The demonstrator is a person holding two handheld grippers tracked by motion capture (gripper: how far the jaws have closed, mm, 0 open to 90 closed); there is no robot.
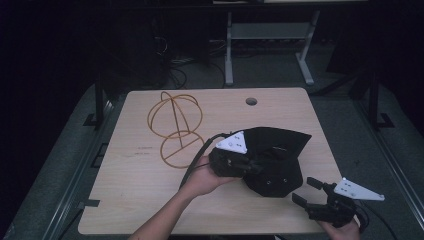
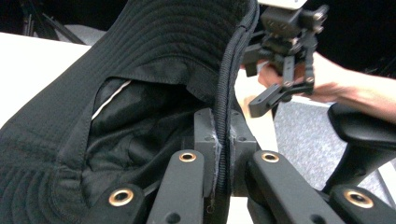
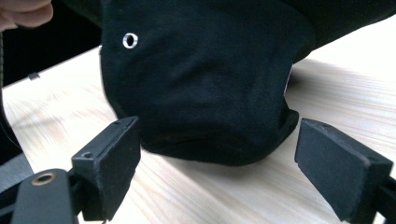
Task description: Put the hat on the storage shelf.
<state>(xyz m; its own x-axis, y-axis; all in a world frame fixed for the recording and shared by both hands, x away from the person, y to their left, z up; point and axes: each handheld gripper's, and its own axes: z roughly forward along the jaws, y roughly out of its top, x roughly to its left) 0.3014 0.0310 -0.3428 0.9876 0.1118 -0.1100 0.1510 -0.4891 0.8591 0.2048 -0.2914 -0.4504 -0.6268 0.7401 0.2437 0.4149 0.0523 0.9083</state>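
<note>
A black bucket hat (image 1: 277, 160) lies on the wooden table (image 1: 135, 200), right of centre. My left gripper (image 1: 254, 167) is shut on the hat's brim; in the left gripper view the jaws (image 2: 222, 158) pinch the corded brim edge (image 2: 229, 70), with the hat's lining open to the left. My right gripper (image 1: 307, 191) stands open near the table's front right corner, just short of the hat. In the right gripper view its two pads (image 3: 114, 158) stand wide apart before the hat's crown (image 3: 201, 79), which rests on the table and has a metal eyelet (image 3: 130, 40).
A gold wire stand (image 1: 175, 129) made of looped rings sits at the table's back left. A round cable hole (image 1: 251, 101) is near the far edge. Beyond the table are a dark floor, cables and a grey desk frame (image 1: 230, 50).
</note>
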